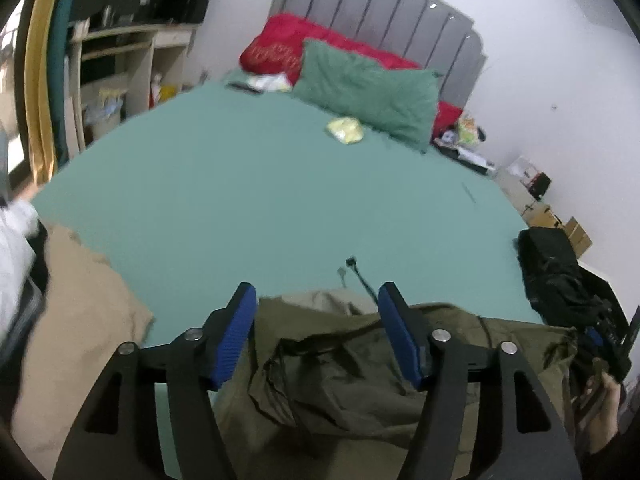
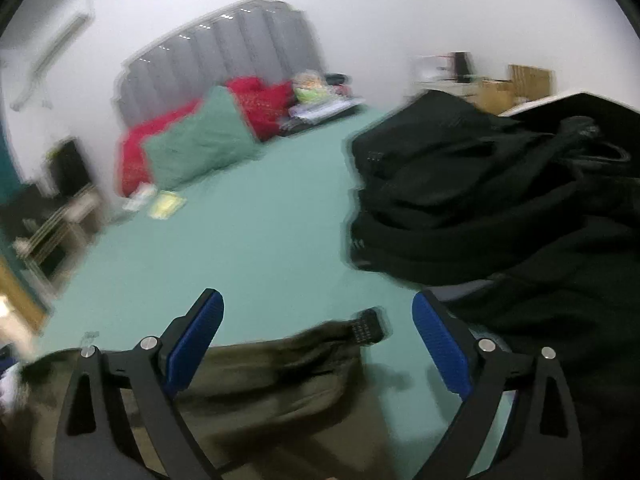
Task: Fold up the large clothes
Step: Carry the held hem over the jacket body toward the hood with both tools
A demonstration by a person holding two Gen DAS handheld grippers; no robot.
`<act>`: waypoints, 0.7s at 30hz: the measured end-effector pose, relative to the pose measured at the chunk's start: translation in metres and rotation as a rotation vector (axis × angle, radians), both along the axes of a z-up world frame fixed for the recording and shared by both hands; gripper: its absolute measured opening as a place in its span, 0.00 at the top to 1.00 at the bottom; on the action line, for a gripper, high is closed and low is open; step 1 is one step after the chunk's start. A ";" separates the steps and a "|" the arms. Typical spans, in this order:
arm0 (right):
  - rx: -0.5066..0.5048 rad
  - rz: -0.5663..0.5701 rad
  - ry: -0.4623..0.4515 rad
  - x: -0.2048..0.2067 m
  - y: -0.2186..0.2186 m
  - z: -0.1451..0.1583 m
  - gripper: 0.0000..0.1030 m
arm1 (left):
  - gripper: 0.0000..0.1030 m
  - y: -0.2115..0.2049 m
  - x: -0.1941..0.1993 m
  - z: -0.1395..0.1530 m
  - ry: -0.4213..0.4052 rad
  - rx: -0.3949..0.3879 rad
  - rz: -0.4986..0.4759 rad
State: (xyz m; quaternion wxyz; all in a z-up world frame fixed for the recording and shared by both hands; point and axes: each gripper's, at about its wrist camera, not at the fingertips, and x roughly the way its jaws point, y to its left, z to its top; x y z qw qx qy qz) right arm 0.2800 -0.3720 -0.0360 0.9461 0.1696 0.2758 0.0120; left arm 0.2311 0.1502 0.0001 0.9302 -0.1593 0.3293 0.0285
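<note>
An olive-green garment [image 1: 340, 372] lies crumpled at the near edge of the teal bed [image 1: 260, 184], with a black drawstring trailing from it. My left gripper [image 1: 318, 300] is open and empty, just above the garment. In the right wrist view the same olive garment [image 2: 264, 376] lies below and left of my right gripper [image 2: 318, 312], which is open and empty above the sheet [image 2: 240, 240]. That view is motion-blurred.
A beige garment [image 1: 76, 328] lies at the left and white cloth [image 1: 16, 240] beyond it. A black pile of clothes [image 2: 500, 208] sits at the right. A green pillow [image 1: 368, 88], red bedding [image 1: 288, 44] and a yellow packet [image 1: 346, 130] are near the grey headboard.
</note>
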 end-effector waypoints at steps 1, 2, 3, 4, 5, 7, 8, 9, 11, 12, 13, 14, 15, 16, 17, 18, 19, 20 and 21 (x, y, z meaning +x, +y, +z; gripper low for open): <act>0.008 0.050 -0.008 -0.002 0.007 0.002 0.08 | 0.33 -0.001 -0.004 0.005 -0.015 0.006 -0.006; 0.006 0.129 -0.010 -0.004 0.017 0.005 0.08 | 0.33 -0.003 -0.007 0.009 -0.025 0.002 -0.028; 0.000 0.228 -0.008 -0.006 0.031 0.006 0.08 | 0.33 -0.009 -0.007 0.010 -0.021 -0.007 -0.071; -0.008 0.304 0.002 -0.005 0.043 0.004 0.08 | 0.33 -0.017 -0.006 0.009 0.003 -0.013 -0.134; -0.023 0.391 0.020 -0.006 0.058 0.002 0.08 | 0.33 -0.027 -0.004 0.005 0.037 -0.012 -0.206; -0.052 0.534 0.043 -0.009 0.084 -0.003 0.08 | 0.33 -0.047 -0.002 -0.004 0.083 0.017 -0.314; -0.068 0.593 0.057 -0.011 0.096 -0.007 0.08 | 0.33 -0.062 -0.003 -0.012 0.109 0.058 -0.383; -0.088 0.636 0.078 -0.012 0.105 -0.012 0.08 | 0.33 -0.072 -0.004 -0.019 0.130 0.088 -0.425; -0.141 0.704 0.124 -0.015 0.121 -0.022 0.08 | 0.33 -0.085 -0.004 -0.034 0.176 0.117 -0.489; -0.159 0.733 0.140 -0.016 0.126 -0.026 0.08 | 0.33 -0.088 -0.004 -0.040 0.195 0.118 -0.507; -0.205 0.764 0.158 -0.019 0.134 -0.030 0.08 | 0.33 -0.090 -0.004 -0.044 0.208 0.120 -0.518; -0.239 0.773 0.159 -0.023 0.135 -0.035 0.08 | 0.33 -0.093 -0.002 -0.049 0.231 0.130 -0.537; -0.281 0.779 0.165 -0.024 0.139 -0.040 0.08 | 0.33 -0.094 0.000 -0.052 0.244 0.144 -0.551; -0.314 0.786 0.179 -0.025 0.141 -0.047 0.08 | 0.33 -0.097 0.002 -0.056 0.261 0.162 -0.565; -0.340 0.798 0.192 -0.024 0.145 -0.052 0.09 | 0.33 -0.098 0.004 -0.060 0.285 0.183 -0.577; -0.365 0.823 0.204 -0.025 0.149 -0.056 0.19 | 0.33 -0.100 0.007 -0.064 0.312 0.201 -0.586; -0.380 0.843 0.213 -0.025 0.150 -0.057 0.36 | 0.34 -0.104 0.006 -0.069 0.330 0.215 -0.597; -0.397 0.858 0.227 -0.023 0.151 -0.060 0.46 | 0.37 -0.106 0.005 -0.070 0.331 0.231 -0.609; -0.405 0.869 0.236 -0.022 0.155 -0.062 0.66 | 0.52 -0.108 0.002 -0.072 0.330 0.253 -0.620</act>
